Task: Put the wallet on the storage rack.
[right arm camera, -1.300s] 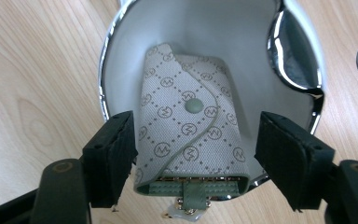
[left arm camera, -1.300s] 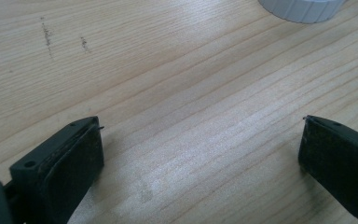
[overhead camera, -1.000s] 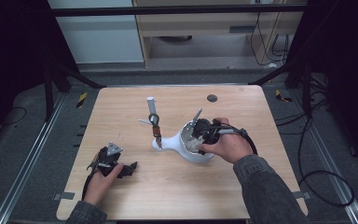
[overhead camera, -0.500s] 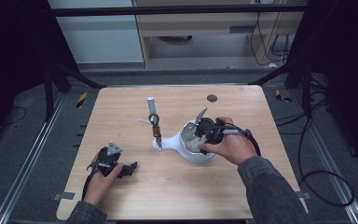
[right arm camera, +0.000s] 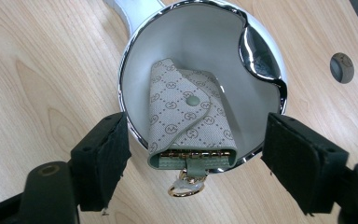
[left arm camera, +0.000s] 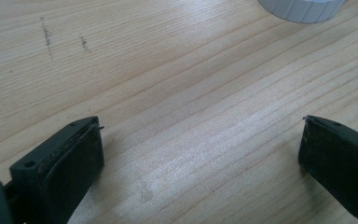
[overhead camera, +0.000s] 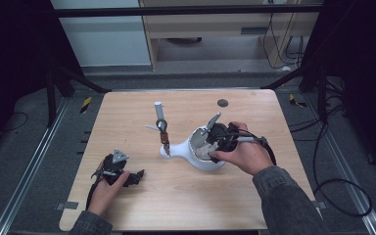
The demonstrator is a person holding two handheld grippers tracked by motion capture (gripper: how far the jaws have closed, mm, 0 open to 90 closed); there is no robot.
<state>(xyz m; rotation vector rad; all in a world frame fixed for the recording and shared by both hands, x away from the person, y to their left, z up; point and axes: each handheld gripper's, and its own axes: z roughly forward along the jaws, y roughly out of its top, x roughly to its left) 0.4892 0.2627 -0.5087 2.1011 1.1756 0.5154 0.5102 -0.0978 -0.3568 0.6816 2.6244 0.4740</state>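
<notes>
High view, surface: pale wooden surface [overhead camera: 186, 196] with rounded corners, on a dark carpeted floor [overhead camera: 24, 147] with metal rails along both sides; a wooden cabinet [overhead camera: 200, 29] and cables lie behind.
High view, things: white bowl [overhead camera: 203, 155] with a long handle, right of centre; a white cylinder [overhead camera: 158, 106] and a small upright tool [overhead camera: 163, 131] just left of it; a dark round disc [overhead camera: 222, 103] near the far edge.
High view, hands: left hand-held gripper [overhead camera: 138, 177] rests low at the near left, well apart from the bowl; right hand-held gripper [overhead camera: 203, 147] sits at the bowl's rim.
Left gripper view: jaws stand wide apart over bare wood grain, nothing between them; a ribbed white edge [left arm camera: 303, 8] shows at the top.
Right gripper view: key pouch [right arm camera: 189, 123] lies inside the bowl [right arm camera: 205, 28], its gold ring [right arm camera: 182, 189] hanging over the near rim; the jaws have just been opening and stand clear on either side, the pads pressing nothing.
Writing: the pouch bears a repeated round monogram print, too small to read.
</notes>
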